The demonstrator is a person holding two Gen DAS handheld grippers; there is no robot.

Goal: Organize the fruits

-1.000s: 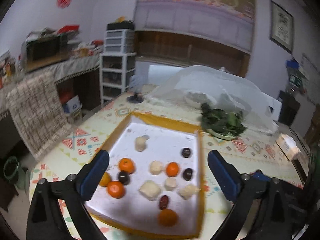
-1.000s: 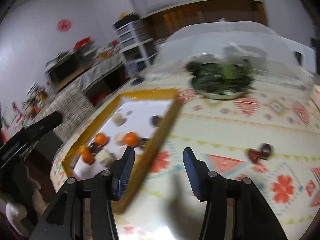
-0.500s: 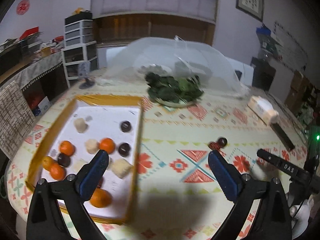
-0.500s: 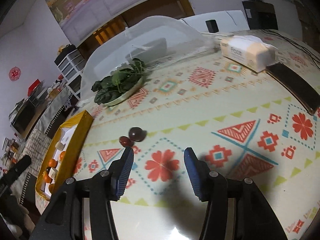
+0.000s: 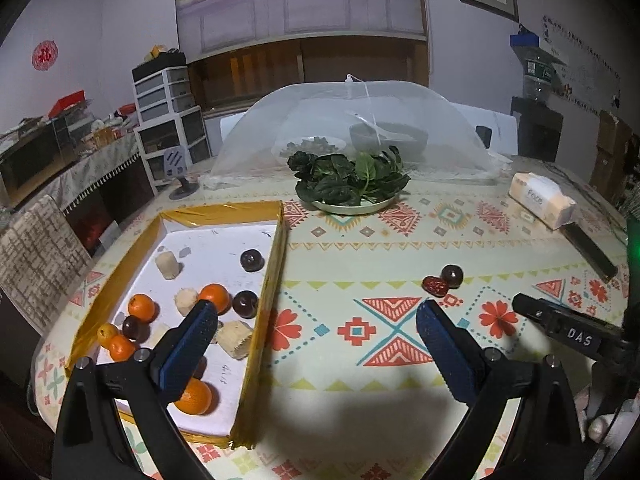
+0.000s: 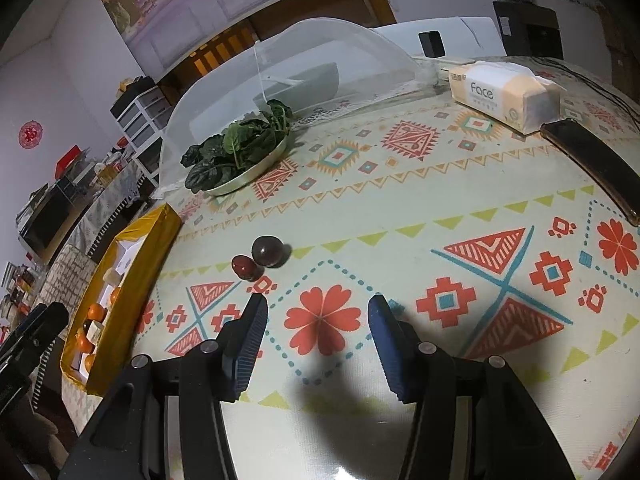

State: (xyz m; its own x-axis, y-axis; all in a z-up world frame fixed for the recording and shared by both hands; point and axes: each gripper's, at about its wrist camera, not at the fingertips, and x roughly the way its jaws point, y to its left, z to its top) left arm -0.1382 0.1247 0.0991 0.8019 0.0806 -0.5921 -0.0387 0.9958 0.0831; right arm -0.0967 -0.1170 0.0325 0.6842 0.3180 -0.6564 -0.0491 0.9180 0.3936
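Observation:
A yellow-rimmed white tray (image 5: 276, 264) lies on the table's left. It holds several oranges (image 5: 215, 295), dark plums (image 5: 252, 260) and pale chunks (image 5: 167, 265). The tray also shows in the right wrist view (image 6: 156, 240). A dark plum (image 5: 452, 275) and a red date (image 5: 435, 286) lie loose on the patterned cloth, also seen in the right wrist view as the plum (image 6: 267, 251) and the date (image 6: 244, 267). My left gripper (image 5: 316, 336) is open and empty above the tray's right edge. My right gripper (image 6: 316, 320) is open and empty, just short of the two loose fruits.
A plate of green leaves (image 5: 352, 184) stands in front of a mesh food cover (image 5: 352, 120). A tissue pack (image 6: 504, 96) and a dark phone (image 6: 592, 168) lie at the right. Shelves and drawers stand at the back left.
My left gripper swung right from over the tray towards the cloth's middle, then steadied. My right gripper moved right and closer to the loose plum and date.

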